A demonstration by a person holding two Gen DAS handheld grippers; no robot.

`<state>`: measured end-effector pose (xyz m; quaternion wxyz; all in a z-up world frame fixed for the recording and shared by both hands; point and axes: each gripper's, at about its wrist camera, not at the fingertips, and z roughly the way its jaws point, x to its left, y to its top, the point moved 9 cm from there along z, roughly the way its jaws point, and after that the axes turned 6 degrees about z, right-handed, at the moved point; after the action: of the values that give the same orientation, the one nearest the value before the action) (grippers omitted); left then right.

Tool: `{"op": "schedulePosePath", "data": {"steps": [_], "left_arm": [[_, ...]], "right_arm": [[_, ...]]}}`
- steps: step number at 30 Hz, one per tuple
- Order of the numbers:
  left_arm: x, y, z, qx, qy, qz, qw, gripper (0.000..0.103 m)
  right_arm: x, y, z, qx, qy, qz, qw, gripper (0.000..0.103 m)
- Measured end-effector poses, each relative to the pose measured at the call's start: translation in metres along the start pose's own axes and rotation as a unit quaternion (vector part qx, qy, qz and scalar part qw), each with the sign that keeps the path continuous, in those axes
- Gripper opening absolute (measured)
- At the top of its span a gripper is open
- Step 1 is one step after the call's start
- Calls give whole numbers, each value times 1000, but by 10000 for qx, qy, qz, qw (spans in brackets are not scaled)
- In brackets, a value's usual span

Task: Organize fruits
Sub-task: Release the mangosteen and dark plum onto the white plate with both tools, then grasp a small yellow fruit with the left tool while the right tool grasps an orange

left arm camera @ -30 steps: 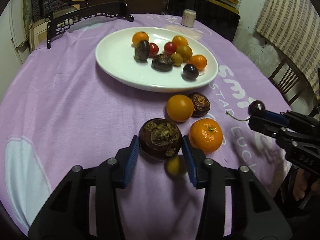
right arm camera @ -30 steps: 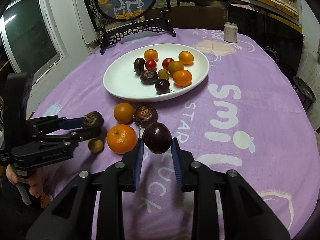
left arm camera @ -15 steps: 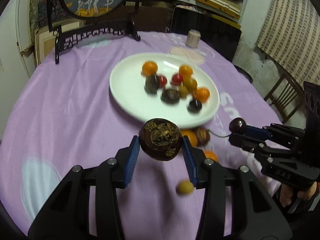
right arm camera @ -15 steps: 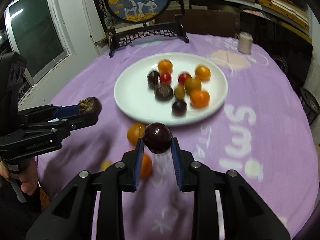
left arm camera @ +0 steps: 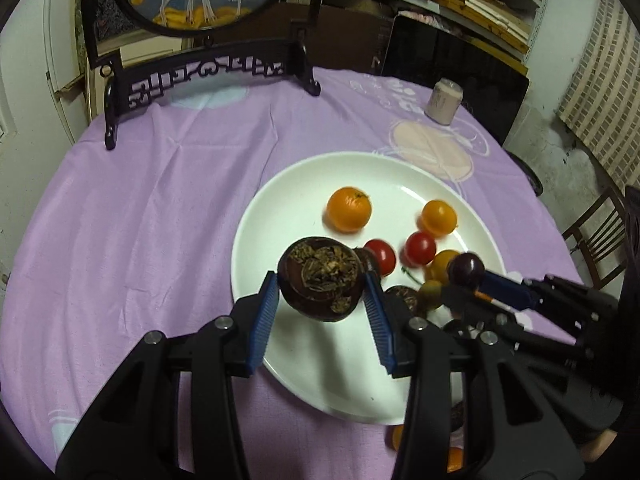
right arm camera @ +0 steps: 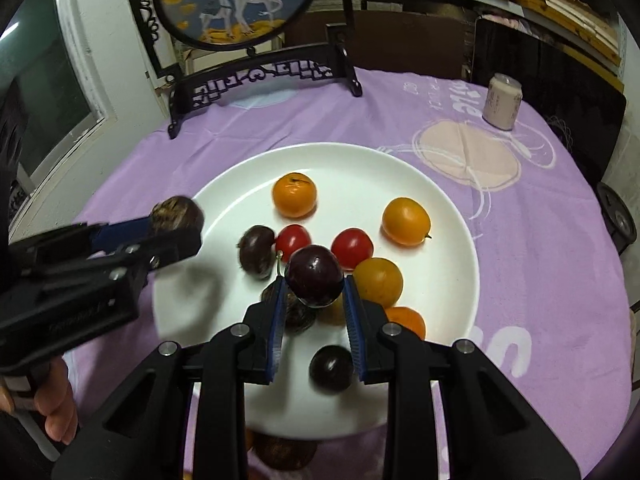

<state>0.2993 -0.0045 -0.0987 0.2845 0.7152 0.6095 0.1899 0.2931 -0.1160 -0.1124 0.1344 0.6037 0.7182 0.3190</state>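
The purple cloth carries white print, cut off and warped by the lens: large letters near the right edge cannot be read whole, and the smaller script at the far side near the can is too distorted to read. The can's label is too small to make out. Faint lettering on the side of the left gripper in the right wrist view is illegible. That gripper is clamped on a dark brown round fruit whose top is crusted with dry, flaky tan scraps; it hangs over the near left part of the white plate. The right gripper pinches a glossy dark purple cherry with a thin stem, above the middle of the plate. On the plate lie a mandarin, two red cherry tomatoes, orange and yellow tomatoes, a dark cherry and other brown fruits partly hidden by the fingers. Behind the plate stands a black carved stand holding a round picture of deer.
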Motion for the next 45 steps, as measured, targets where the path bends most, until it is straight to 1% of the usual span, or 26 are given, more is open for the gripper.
{"op": "schedulePosePath", "data": {"steps": [4, 5, 6, 7, 8, 10, 13, 17, 19, 21, 23, 25, 26, 30, 32, 35, 38, 40, 41, 42, 45], "left_arm": [[0, 0, 1, -25, -17, 14, 10000, 44], [-1, 1, 0, -61, -2, 45, 10000, 45], [-2, 2, -4, -143, 33, 76, 9999, 50], [-4, 4, -7, -219, 62, 108, 9997, 55], [-4, 7, -13, -353, 110, 156, 9992, 62], [-4, 10, -20, -496, 175, 198, 9984, 62], [-3, 7, -27, -570, 138, 224, 9980, 62], [2, 0, -30, -527, 62, 158, 9985, 62], [4, -1, -35, -565, -27, 76, 9984, 62], [5, -2, -40, -637, -70, 37, 9979, 62], [5, -7, -43, -627, -126, 34, 9979, 62], [4, -22, -45, -537, -326, -31, 9980, 62], [5, -29, -47, -519, -360, -66, 9980, 62], [11, -77, -65, -463, -514, -241, 9973, 63], [18, -100, -76, -454, -361, -218, 9981, 63], [22, -127, -89, -435, -208, -105, 9988, 65], [21, -143, -95, -344, -218, -61, 9992, 66], [16, -149, -96, -271, -288, -25, 9992, 66], [11, -151, -95, -231, -333, 14, 9992, 66], [8, -152, -95, -215, -346, 49, 9992, 66], [-8, -156, -95, -159, -386, 247, 9988, 66]], "right_arm": [[-3, 1, 6, 34, 0, 33, 10000, 29], [-3, 2, 6, -2, -11, 19, 10000, 33], [-3, 4, 6, -57, -24, 18, 10000, 44], [-3, 5, 4, -114, -46, 10, 9999, 49], [-5, 5, 2, -189, -106, -3, 9998, 53], [-8, 4, -4, -288, -215, -14, 9994, 53], [-12, -9, -21, -335, -153, 143, 9992, 53], [-4, -46, -49, -283, 26, 216, 9994, 54], [3, -68, -62, -249, 39, 175, 9995, 54], [8, -83, -69, -190, 36, 140, 9997, 54], [12, -97, -78, -123, 1, 65, 9999, 54], [14, -107, -84, -93, -63, -6, 9999, 54], [14, -112, -87, -80, -101, -30, 9999, 55], [7, -130, -85, 96, -256, -85, 9996, 55], [7, -140, -81, 237, -165, -51, 9996, 55], [21, -153, -76, 371, 172, -89, 9991, 55], [35, -155, -64, 428, 339, -130, 9984, 55], [39, -153, -56, 440, 394, -138, 9982, 55], [40, -152, -51, 410, 353, -168, 9984, 54], [39, -152, -47, 393, 242, -218, 9987, 45], [34, -151, -50, 387, 271, -104, 9988, 45]]}}
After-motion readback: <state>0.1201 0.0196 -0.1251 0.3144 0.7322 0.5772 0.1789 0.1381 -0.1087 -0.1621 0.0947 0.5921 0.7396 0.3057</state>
